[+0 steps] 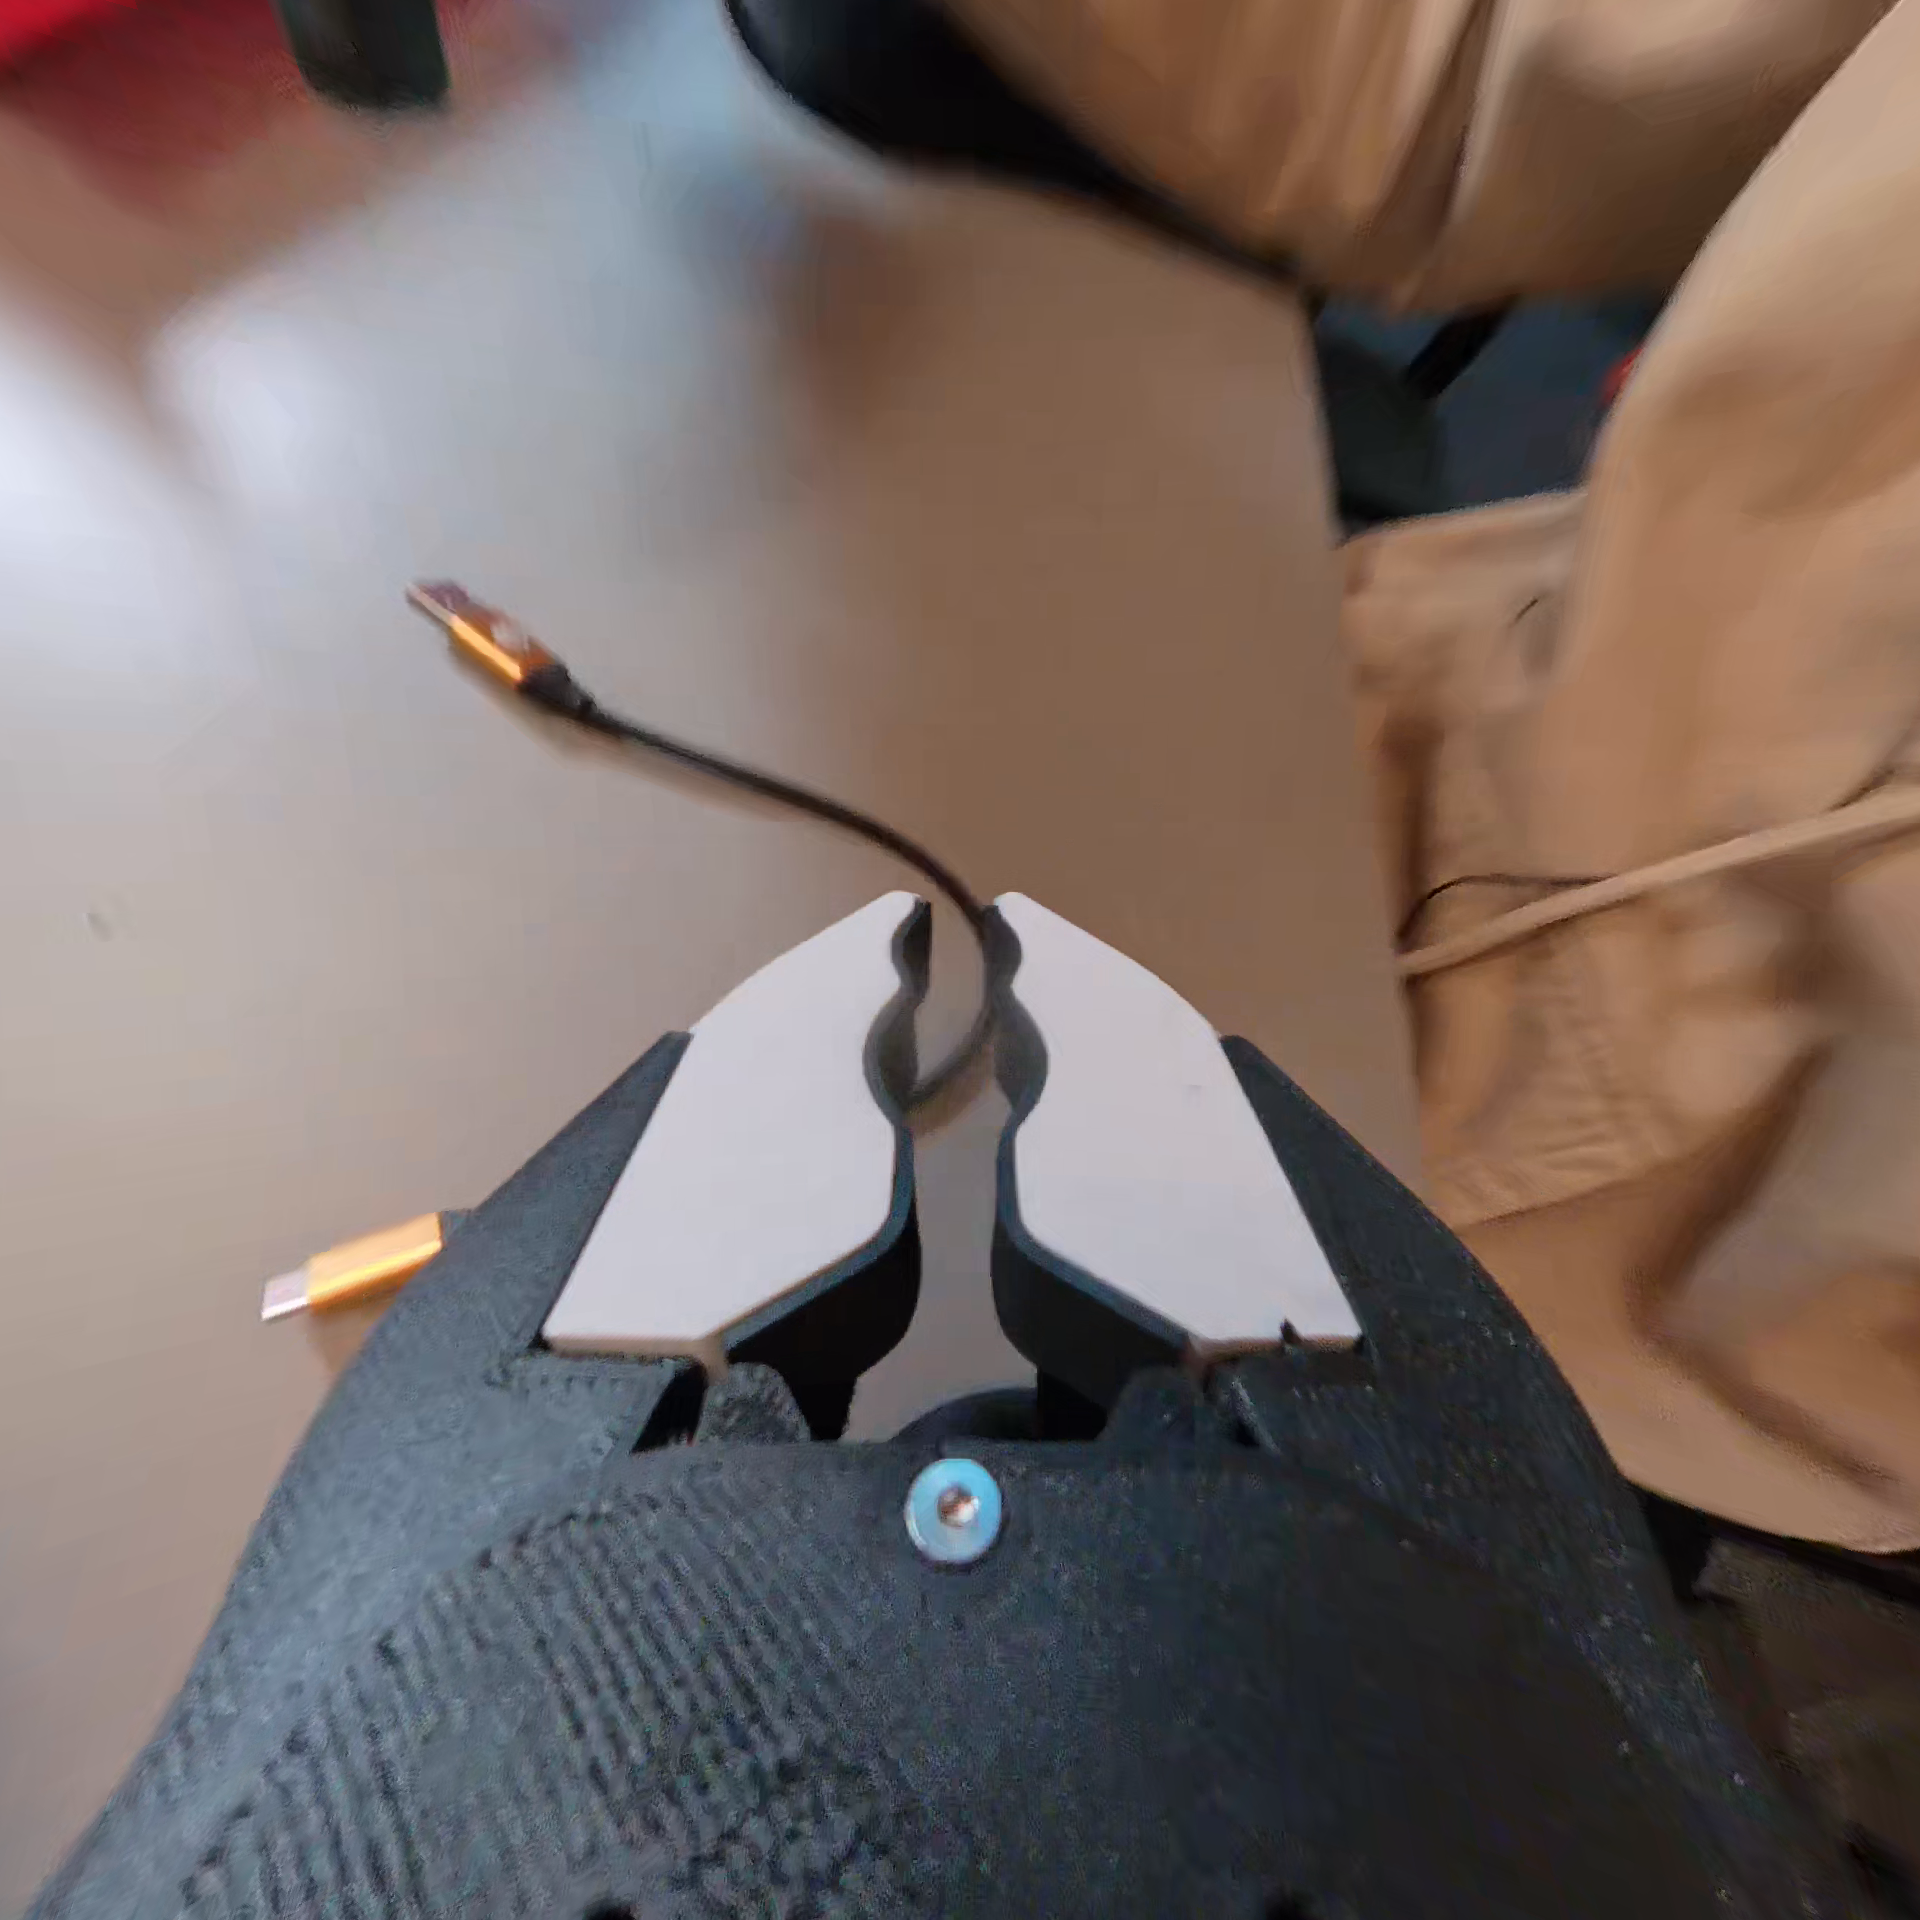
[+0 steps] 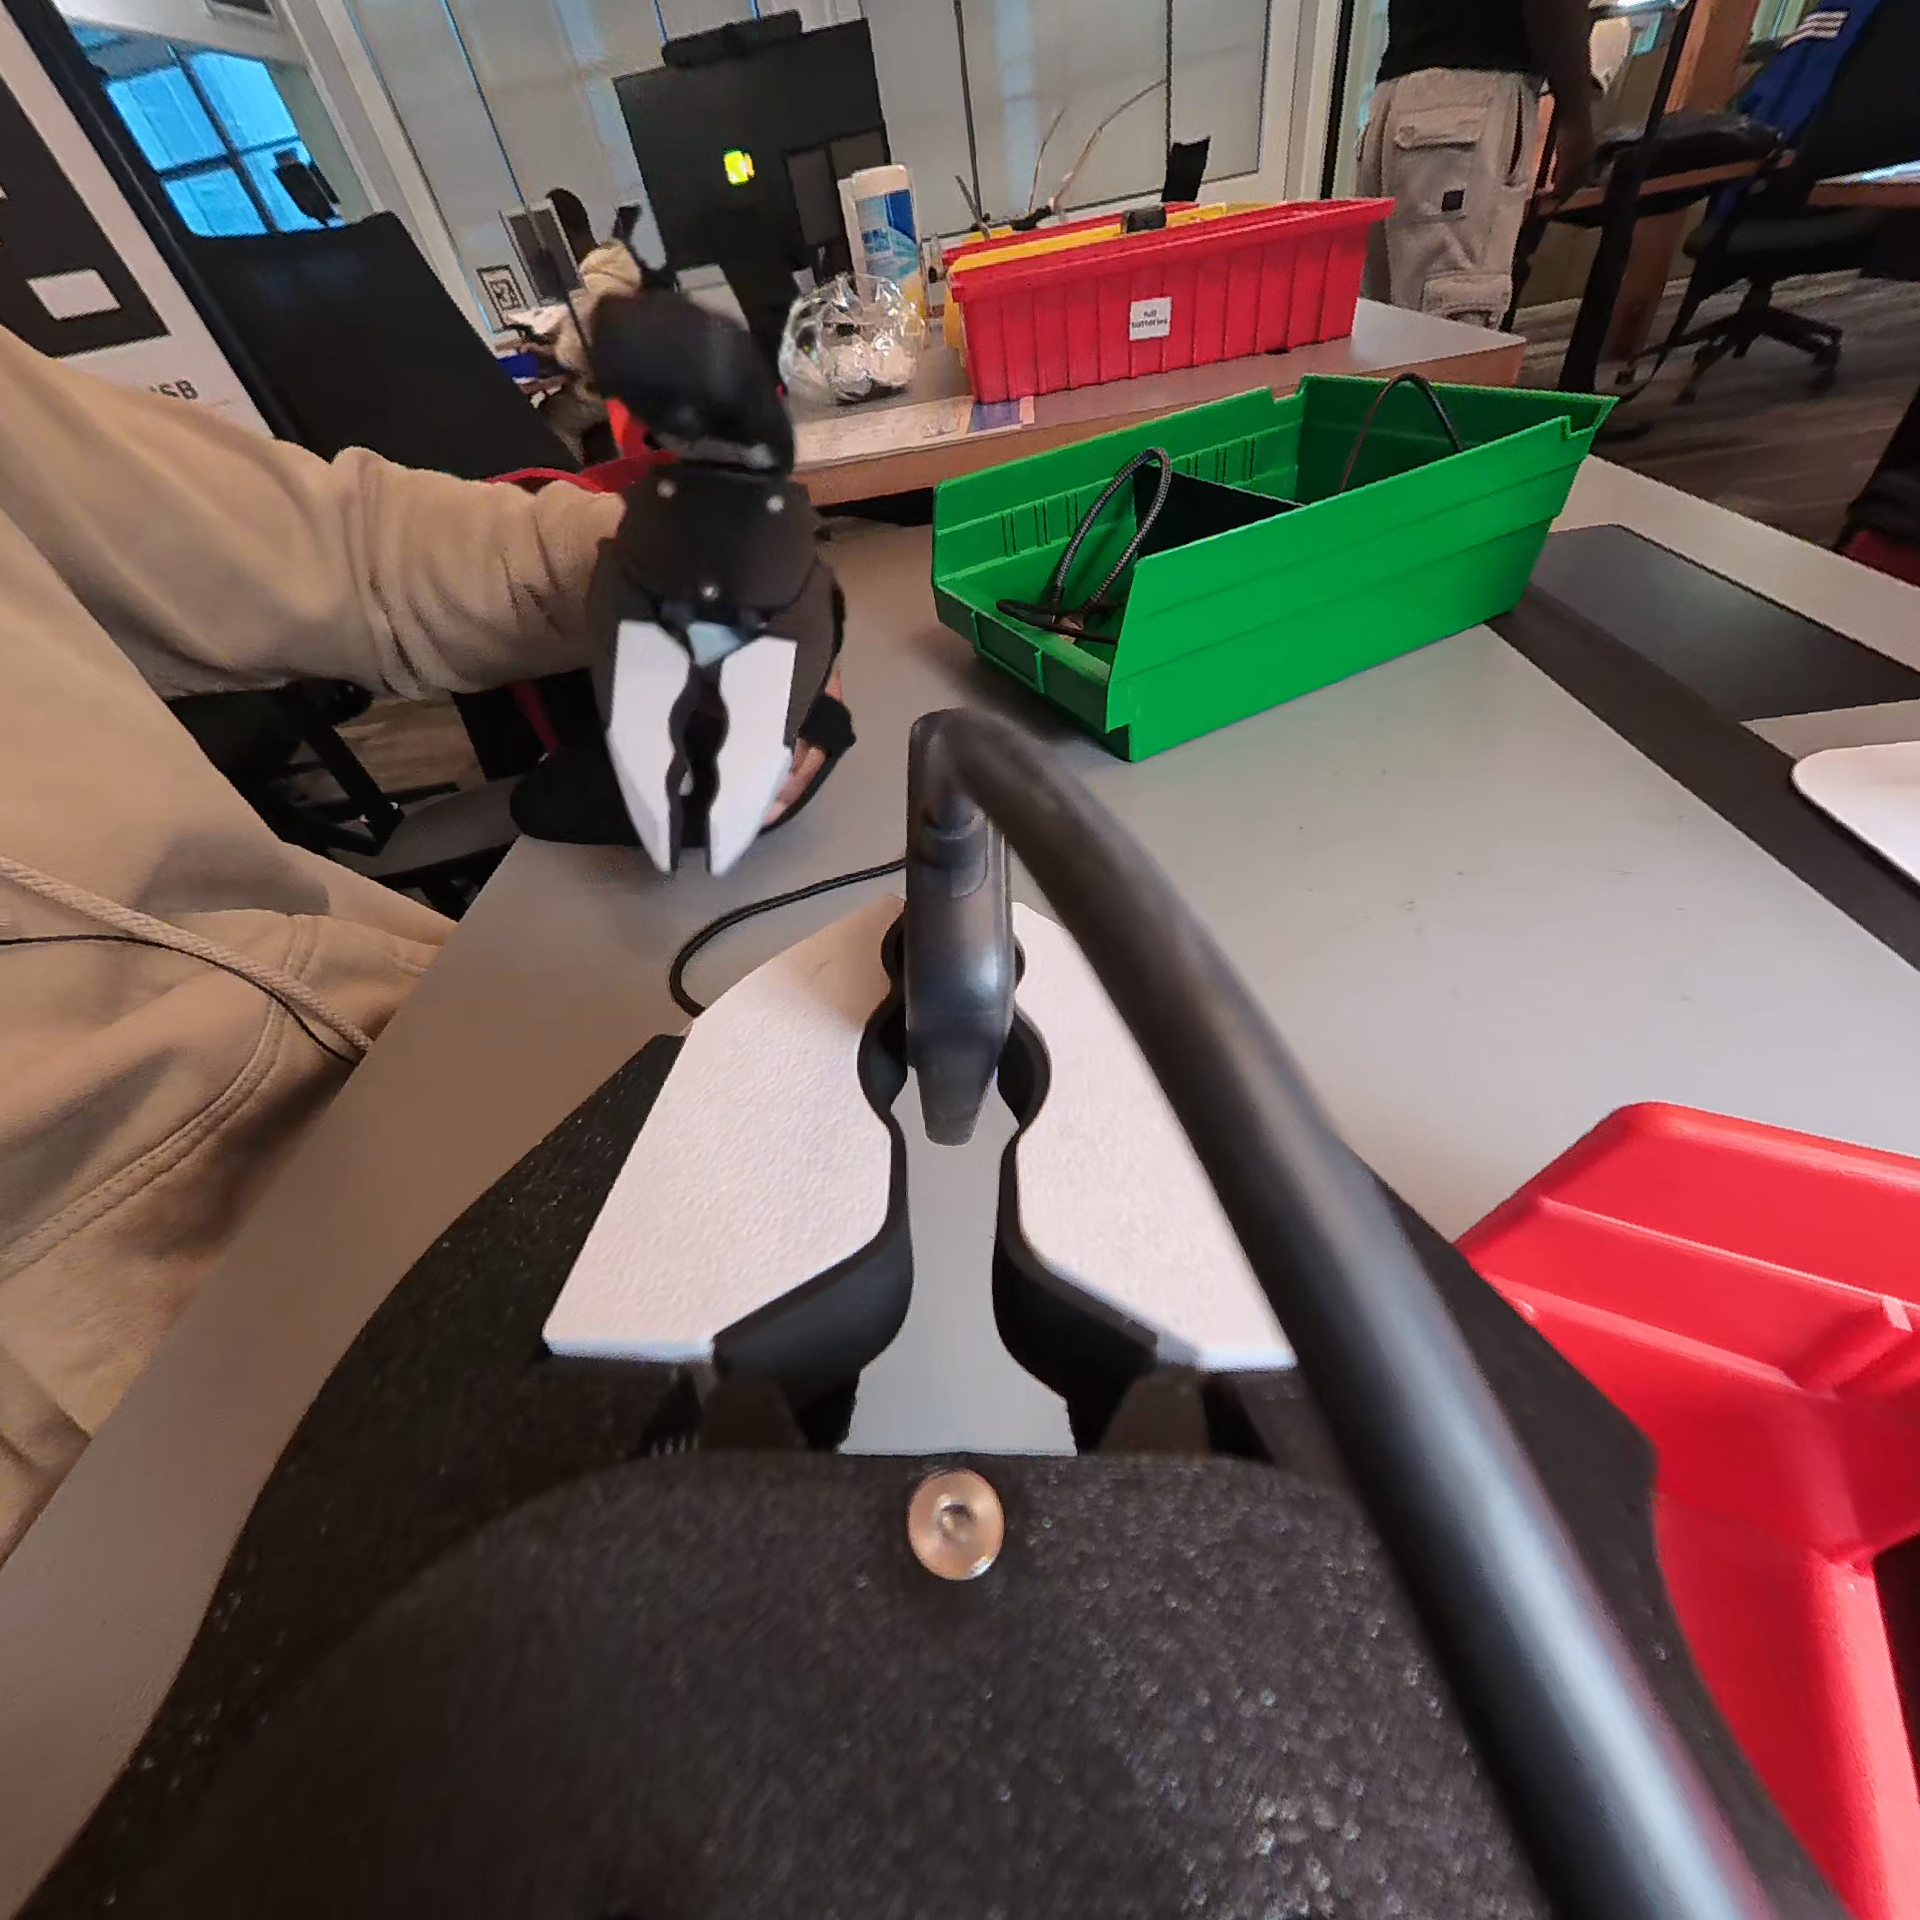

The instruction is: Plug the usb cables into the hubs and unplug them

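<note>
- The left gripper (image 1: 956, 914) points down at the pale table (image 1: 727, 520), its 2 white-faced fingers nearly closed and pinching a thin black braided usb cable (image 1: 769, 784) in the wavy notch near the tips
- From that pinch the cable arcs up and left to an orange metal plug (image 1: 488, 639) hanging free in the air; a 2nd orange plug (image 1: 353, 1262) shows beside the left finger's black housing, and whether it rests on the table cannot be told
- In the right wrist view the left gripper (image 2: 691, 857) is held above the table edge by a beige-sleeved arm (image 2: 312, 561), fingertips down
- The right gripper (image 2: 956, 925) is clamped on a dark, smooth plastic hub (image 2: 951, 997) standing upright between its fingers, with a thick black rubbery cord (image 2: 1247, 1049) looping from the hub's top back over the gripper
- A green plastic bin (image 2: 1330, 613) on the grey table (image 2: 1455, 935) has a black divider; the near compartment holds a looped braided cable (image 2: 1091, 561), the far one another black cable (image 2: 1403, 416)
- A red ribbed bin (image 2: 1164, 301) sits on a farther table, and a glossy red tray (image 2: 1714, 1299) lies at the right
</note>
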{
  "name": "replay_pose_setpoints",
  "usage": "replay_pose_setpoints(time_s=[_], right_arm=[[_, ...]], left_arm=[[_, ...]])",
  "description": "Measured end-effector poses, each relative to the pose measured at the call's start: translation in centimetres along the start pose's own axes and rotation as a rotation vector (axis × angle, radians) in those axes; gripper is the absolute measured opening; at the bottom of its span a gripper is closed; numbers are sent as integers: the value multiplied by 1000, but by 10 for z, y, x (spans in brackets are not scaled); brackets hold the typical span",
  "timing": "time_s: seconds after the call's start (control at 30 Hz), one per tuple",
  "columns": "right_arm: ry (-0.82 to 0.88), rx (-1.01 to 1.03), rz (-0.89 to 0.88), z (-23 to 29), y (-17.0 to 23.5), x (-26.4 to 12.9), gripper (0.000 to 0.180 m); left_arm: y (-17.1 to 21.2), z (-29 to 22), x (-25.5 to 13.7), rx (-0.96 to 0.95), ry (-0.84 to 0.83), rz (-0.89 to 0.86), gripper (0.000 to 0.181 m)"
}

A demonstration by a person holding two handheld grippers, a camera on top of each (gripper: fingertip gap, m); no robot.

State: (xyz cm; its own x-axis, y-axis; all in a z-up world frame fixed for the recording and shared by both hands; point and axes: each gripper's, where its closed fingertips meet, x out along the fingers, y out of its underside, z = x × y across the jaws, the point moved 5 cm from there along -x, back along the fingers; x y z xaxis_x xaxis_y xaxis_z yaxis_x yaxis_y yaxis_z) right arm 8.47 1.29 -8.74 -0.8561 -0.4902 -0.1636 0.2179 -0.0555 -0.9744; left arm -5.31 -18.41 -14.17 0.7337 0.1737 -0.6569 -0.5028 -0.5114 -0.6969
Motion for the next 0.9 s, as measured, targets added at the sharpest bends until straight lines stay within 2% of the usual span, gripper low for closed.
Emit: replay_pose_setpoints(time_s=[0.13, 0.3, 0.5, 0.6, 0.7, 0.8, 0.9], right_arm=[[2, 9, 20, -2, 4, 3, 13], [7, 3, 28, -1, 4, 3, 13], [20, 6, 12, -4, 3, -2, 13], [26, 4, 11, -4, 3, -2, 13], [38, -1, 4, -5, 2, -4, 13], [51, 0, -24, -7, -1, -9, 13], [61, 14, -70, -10, -4, -15, 13]], left_arm=[[15, -7, 23, 136, -118, 224, 17], [18, -12, 39, 150, -107, 403, 19], [18, -8, 41, 137, -198, 435, 5], [16, -10, 43, 171, -227, 445, 4], [3, -27, 52, 157, -125, 327, 4], [-36, -60, 44, 76, 117, 28, 4], [-74, -81, 15, 0, 314, -326, 4]])
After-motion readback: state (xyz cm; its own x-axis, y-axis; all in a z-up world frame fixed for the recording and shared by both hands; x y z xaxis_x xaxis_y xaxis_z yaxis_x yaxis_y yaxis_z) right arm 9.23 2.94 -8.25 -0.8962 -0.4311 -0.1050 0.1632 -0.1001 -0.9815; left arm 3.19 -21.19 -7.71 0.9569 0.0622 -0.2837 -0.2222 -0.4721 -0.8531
